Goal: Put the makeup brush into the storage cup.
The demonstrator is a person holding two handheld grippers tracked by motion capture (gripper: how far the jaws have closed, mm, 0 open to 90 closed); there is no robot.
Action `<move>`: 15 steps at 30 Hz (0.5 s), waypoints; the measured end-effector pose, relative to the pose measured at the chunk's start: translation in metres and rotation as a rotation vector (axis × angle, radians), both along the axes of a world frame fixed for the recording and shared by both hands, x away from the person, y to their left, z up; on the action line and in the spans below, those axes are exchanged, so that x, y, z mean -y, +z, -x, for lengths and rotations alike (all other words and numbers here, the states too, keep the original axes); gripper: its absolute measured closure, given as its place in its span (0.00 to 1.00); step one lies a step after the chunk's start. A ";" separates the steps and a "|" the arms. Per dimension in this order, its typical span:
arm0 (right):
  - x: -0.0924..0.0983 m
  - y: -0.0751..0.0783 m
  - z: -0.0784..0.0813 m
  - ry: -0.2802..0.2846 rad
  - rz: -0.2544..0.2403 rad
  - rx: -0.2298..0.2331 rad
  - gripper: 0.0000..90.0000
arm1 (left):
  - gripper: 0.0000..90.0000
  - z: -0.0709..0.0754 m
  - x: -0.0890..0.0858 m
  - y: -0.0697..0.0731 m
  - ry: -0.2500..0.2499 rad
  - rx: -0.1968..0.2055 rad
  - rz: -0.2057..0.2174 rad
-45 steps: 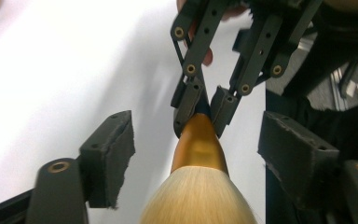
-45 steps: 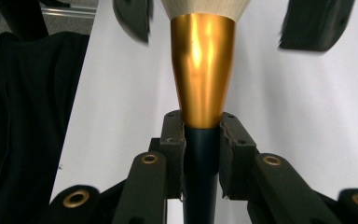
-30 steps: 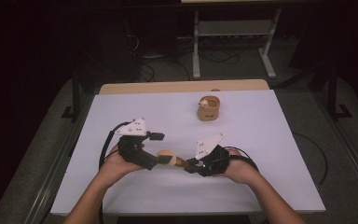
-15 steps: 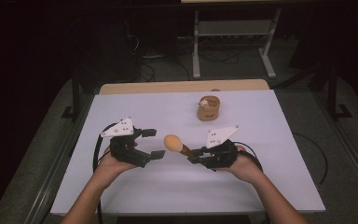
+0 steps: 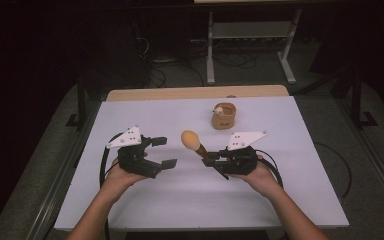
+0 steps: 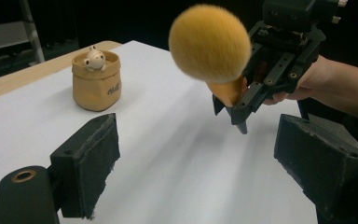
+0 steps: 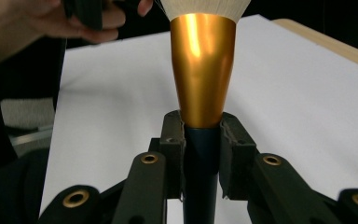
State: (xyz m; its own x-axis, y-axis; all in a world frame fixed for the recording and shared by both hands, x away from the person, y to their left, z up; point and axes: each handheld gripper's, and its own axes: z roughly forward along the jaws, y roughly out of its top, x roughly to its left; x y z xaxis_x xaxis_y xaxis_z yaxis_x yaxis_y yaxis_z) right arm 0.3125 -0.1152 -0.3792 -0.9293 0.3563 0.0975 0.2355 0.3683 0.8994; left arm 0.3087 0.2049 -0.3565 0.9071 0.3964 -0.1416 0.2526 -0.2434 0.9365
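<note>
I'm clamping my right claw (image 5: 211, 162) tight on the dark handle of the makeup brush (image 5: 194, 142), holding its fluffy orange dome up over the smooth white table (image 5: 280, 200). My left claw (image 5: 162, 152) is hanging wide open and empty, with dropping the brush into the little tan pouch-shaped holder (image 5: 223, 116) probably still ahead.

My black right claw (image 5: 211, 162): brush (image 7: 204, 70) in it, orange-yellow tuft, shiny gold collar, dark blue handle. Beyond it, tan pot (image 5: 223, 117), cream figure inside. White table (image 5: 290, 190) beneath.
</note>
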 end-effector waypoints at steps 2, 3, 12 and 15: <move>0.001 0.000 0.000 -0.016 -0.027 -0.006 0.81 | 0.15 0.000 0.001 -0.001 -0.003 0.000 0.007; 0.001 0.001 0.000 -0.020 -0.046 -0.015 0.81 | 0.15 0.001 0.002 -0.001 -0.003 -0.005 0.016; -0.004 0.003 0.003 -0.042 -0.128 -0.017 0.81 | 0.15 0.001 0.010 -0.003 -0.031 -0.006 0.034; -0.009 0.001 0.005 -0.037 -0.124 -0.014 0.81 | 0.16 0.002 0.013 -0.004 -0.034 -0.012 0.050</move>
